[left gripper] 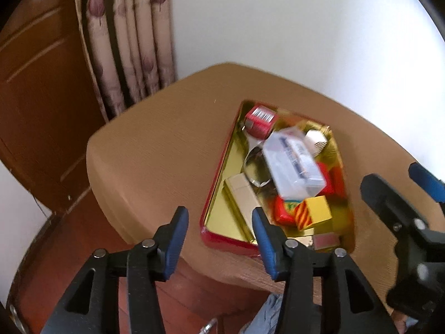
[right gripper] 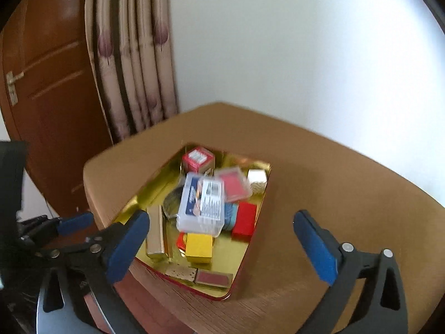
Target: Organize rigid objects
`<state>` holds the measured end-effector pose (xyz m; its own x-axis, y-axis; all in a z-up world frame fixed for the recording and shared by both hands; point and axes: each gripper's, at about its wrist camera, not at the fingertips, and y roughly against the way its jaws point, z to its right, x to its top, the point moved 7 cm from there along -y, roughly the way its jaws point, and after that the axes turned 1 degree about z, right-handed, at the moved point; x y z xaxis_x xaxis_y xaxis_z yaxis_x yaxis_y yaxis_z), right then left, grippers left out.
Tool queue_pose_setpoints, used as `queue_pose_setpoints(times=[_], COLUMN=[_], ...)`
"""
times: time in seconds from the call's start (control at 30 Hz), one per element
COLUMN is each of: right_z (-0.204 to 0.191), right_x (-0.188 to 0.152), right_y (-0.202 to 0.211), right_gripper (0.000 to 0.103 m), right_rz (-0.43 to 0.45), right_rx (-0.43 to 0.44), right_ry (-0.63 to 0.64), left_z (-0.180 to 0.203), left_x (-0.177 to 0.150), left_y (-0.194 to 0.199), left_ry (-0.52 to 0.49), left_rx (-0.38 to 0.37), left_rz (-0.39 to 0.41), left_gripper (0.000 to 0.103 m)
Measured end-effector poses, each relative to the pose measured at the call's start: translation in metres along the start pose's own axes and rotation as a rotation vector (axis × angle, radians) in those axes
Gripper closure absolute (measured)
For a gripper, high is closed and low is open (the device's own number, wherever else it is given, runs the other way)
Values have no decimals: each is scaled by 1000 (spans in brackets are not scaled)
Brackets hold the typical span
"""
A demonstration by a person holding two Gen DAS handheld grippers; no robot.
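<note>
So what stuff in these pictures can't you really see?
- Writing on the clear plastic box: blurred in both views.
- Silvery round thing in the tin: the clear box hides much of it in both views.
- Blue item: right wrist view, mostly under the clear box.
- Flat pieces at the tin's near edge: partly behind a finger in the left wrist view, too blurred to name.
</note>
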<state>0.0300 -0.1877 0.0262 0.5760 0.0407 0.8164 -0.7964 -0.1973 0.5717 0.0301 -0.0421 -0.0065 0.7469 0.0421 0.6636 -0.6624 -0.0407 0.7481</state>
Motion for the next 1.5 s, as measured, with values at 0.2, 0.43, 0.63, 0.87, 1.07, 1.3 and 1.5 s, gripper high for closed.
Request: queue_pose_setpoints(times=[0.2,0.43,0.63,0.87,1.07,1.3,1.5], right_z=[19,27,35,24,13,10,8], right_x=[9,22,13,13,1,-10,-14], right_y=[33,85,73,74,68,63,63], right_gripper=[0,0,0,0,0,1,1], right_rz=[56,273,139,179,186,184,188], right_rx=[-79,74,-179,-181,-212,-268,-259], right_ry=[-123,-206,-50,-16,-39,-64,-72], left_z=[10,12,16,15,9,-1,-4], left_x=[8,11,11,21,28,26,23], left_y=[23,40,51,74,85,89,74], left_ry=[-19,2,-10,-38,-131,-107,-80], left_rx=[-33,-76,-40,-40,-7,-42,-81], left_rz=[88,122,159,243,323,359,302], left_gripper=[49,48,48,48,48,46,46])
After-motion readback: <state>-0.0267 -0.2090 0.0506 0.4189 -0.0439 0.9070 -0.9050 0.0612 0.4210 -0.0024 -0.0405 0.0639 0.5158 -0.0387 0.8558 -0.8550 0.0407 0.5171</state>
